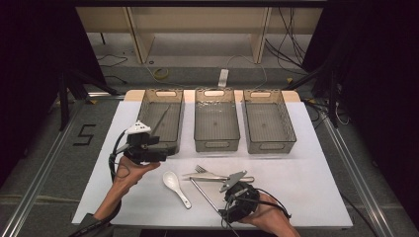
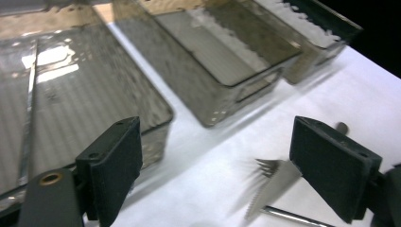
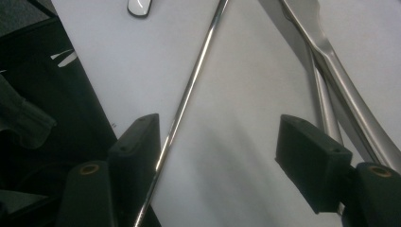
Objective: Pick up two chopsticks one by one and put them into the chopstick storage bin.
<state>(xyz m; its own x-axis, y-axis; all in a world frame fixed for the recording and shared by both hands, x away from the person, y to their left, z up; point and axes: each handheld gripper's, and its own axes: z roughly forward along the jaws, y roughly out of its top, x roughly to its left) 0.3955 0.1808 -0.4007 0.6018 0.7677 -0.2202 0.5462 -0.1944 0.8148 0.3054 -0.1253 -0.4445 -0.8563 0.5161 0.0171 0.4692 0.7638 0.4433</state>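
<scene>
A: What is seen nearest the person?

B: The right tool point(image 1: 236, 193) is held with jaws apart and nothing between them, low over the loose chopstick point(image 3: 189, 85) on the bench point(image 1: 306, 192). Just beyond, a fork point(image 1: 200, 169), a knife point(image 2: 272, 189) and a white spoon point(image 1: 174, 183) are left unsorted.

A: And farther off?

B: The left tool point(image 2: 215, 165) is also spread and empty, beside the left bin point(image 1: 160, 121), where one chopstick point(image 1: 161, 118) is already laid. The middle bin point(image 1: 216, 123) and right bin point(image 1: 268, 123) are unfilled, so most sorting is judged undone.
</scene>
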